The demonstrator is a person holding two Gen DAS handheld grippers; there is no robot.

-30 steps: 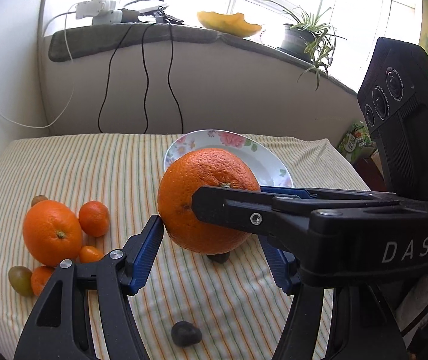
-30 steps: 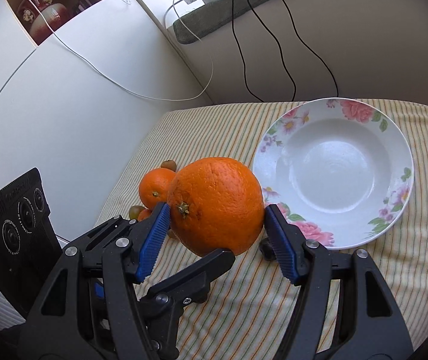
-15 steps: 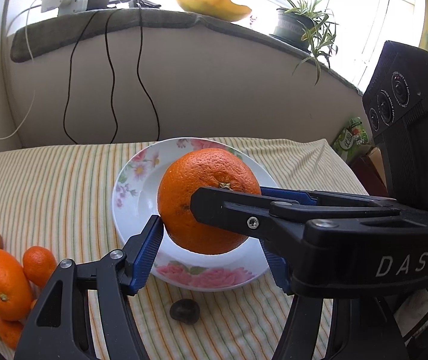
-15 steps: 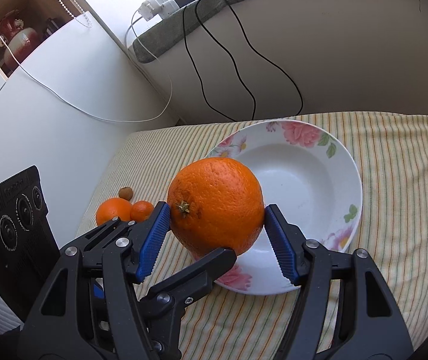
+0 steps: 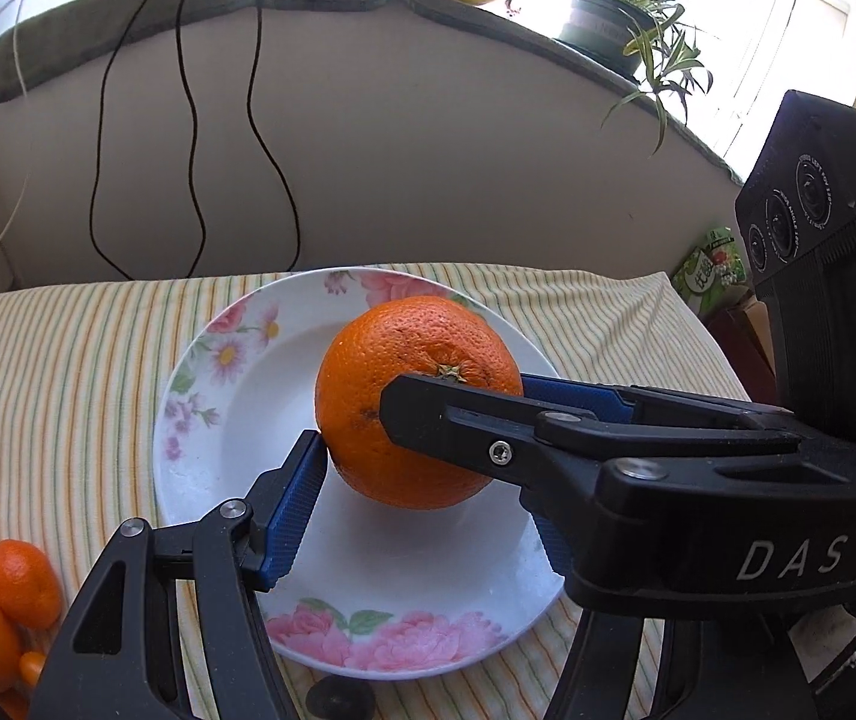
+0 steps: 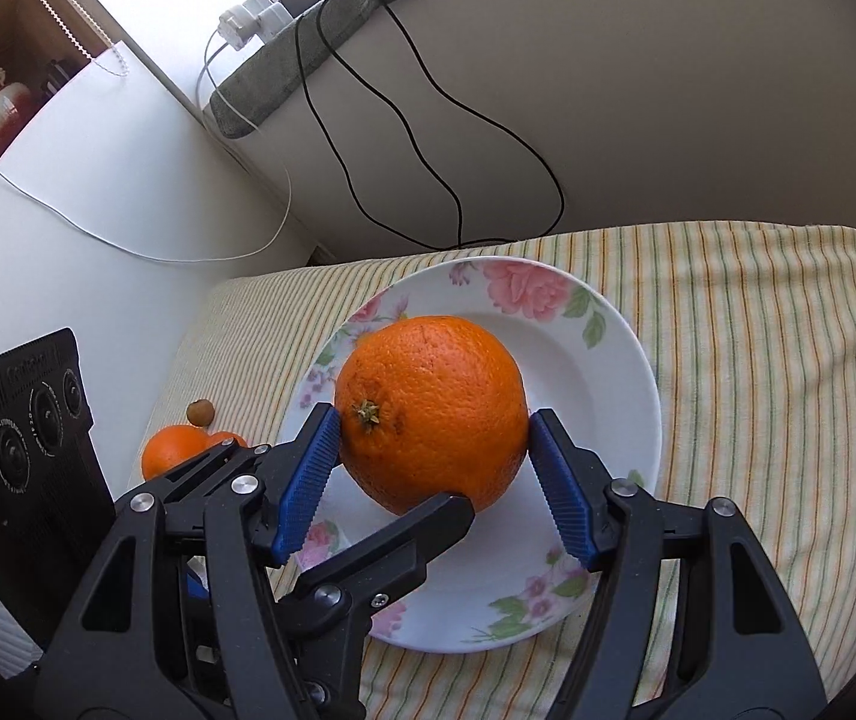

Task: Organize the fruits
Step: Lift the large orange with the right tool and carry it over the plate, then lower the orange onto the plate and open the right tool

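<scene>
A large orange [image 5: 416, 402] [image 6: 431, 411] is gripped from four sides: my left gripper [image 5: 428, 492] and my right gripper [image 6: 431, 474] are both shut on it, their blue pads pressed against its skin. It hangs just over the middle of a white floral plate [image 5: 212, 420] [image 6: 614, 372] on the striped cloth. The right gripper's black arm crosses the left wrist view in front of the orange. Whether the orange touches the plate is hidden.
Smaller oranges and tangerines [image 5: 20, 582] [image 6: 173, 450] and a brown nut [image 6: 200, 411] lie left of the plate. A dark small fruit [image 5: 338, 699] sits at the plate's near rim. A wall with hanging cables [image 5: 188, 120] bounds the far side.
Both grippers carried the large orange from the cloth near the fruit pile to the right, over the plate, and lower toward its middle. The hold is unchanged.
</scene>
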